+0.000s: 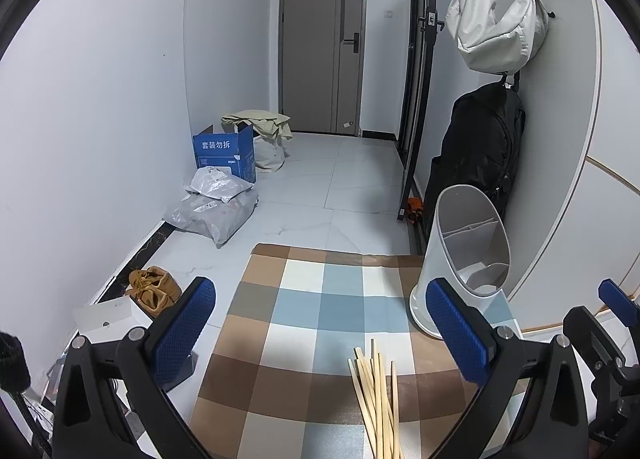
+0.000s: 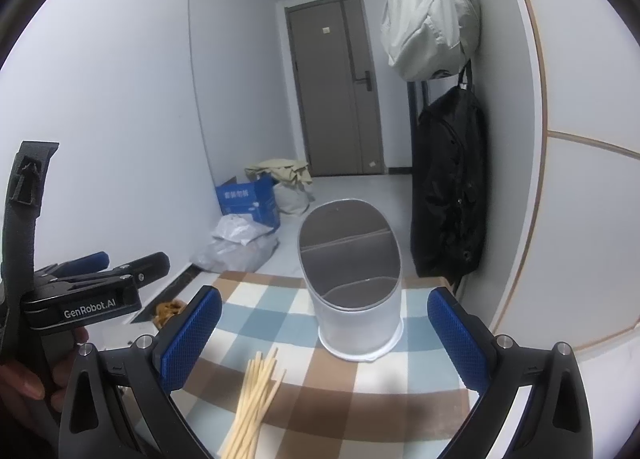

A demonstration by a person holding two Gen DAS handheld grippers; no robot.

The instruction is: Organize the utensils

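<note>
On the checked cloth (image 2: 360,379) chopsticks (image 2: 256,395) lie in a loose bundle, near the divided holder (image 2: 352,299); left gripper (image 1: 320,339) and right gripper (image 2: 324,339) both spread wide, empty; risk, I judge: a pinch catches one stick and scatters the rest, or nudges the light holder over.

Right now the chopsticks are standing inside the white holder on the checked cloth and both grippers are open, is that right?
Not quite. The chopsticks lie loose on the checked cloth in front of the white holder, whose compartments are empty, as the right wrist view shows. Both the left gripper and right gripper are indeed open.
</note>
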